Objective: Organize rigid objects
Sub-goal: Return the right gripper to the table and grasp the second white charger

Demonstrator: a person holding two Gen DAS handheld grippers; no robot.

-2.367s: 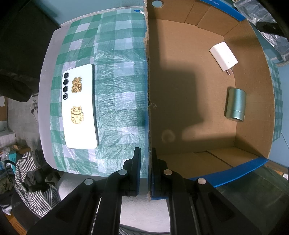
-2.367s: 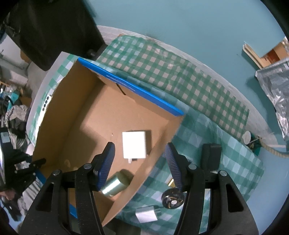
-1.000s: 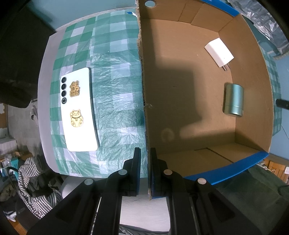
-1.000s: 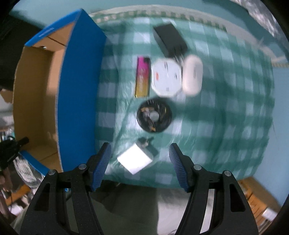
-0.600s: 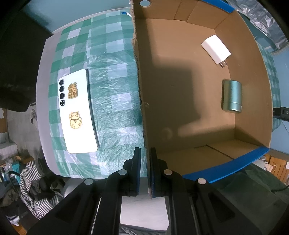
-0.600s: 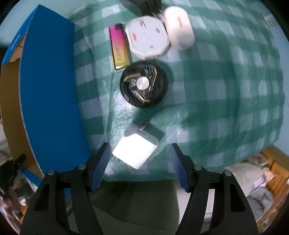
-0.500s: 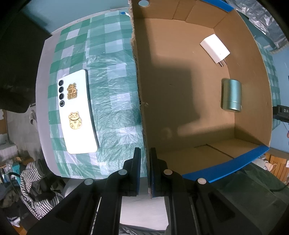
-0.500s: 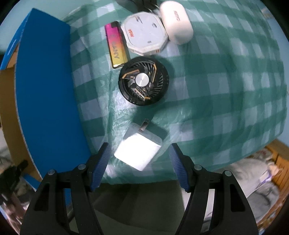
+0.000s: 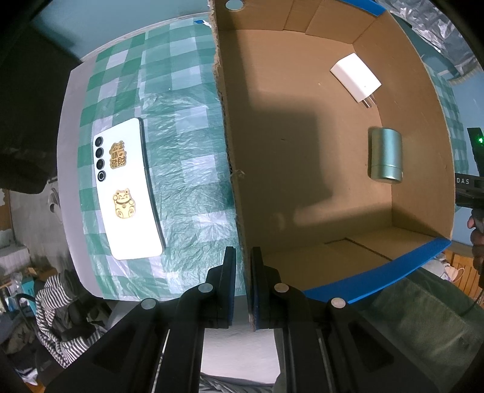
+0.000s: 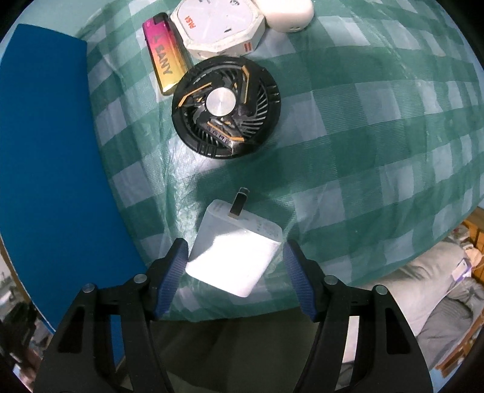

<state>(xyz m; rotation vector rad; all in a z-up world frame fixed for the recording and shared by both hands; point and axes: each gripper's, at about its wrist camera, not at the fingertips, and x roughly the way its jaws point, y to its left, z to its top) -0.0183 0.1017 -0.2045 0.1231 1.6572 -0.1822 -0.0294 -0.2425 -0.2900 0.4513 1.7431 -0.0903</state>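
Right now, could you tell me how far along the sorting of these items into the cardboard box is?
Done: a white plug adapter and a green cylinder lie inside the cardboard box, whose wall the left gripper pinches.

In hand: the right gripper is closing around the white charger, pads not yet touching.

Left: the fan, lighter, octagonal white box, white case and phone.

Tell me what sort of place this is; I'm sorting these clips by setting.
Probably a lived-in home room, not a lab. A green-and-white checked plastic tablecloth covers the table, a striped garment lies heaped below its edge, and everyday gadgets such as a white smartphone with gold cat stickers sit beside a brown cardboard box.
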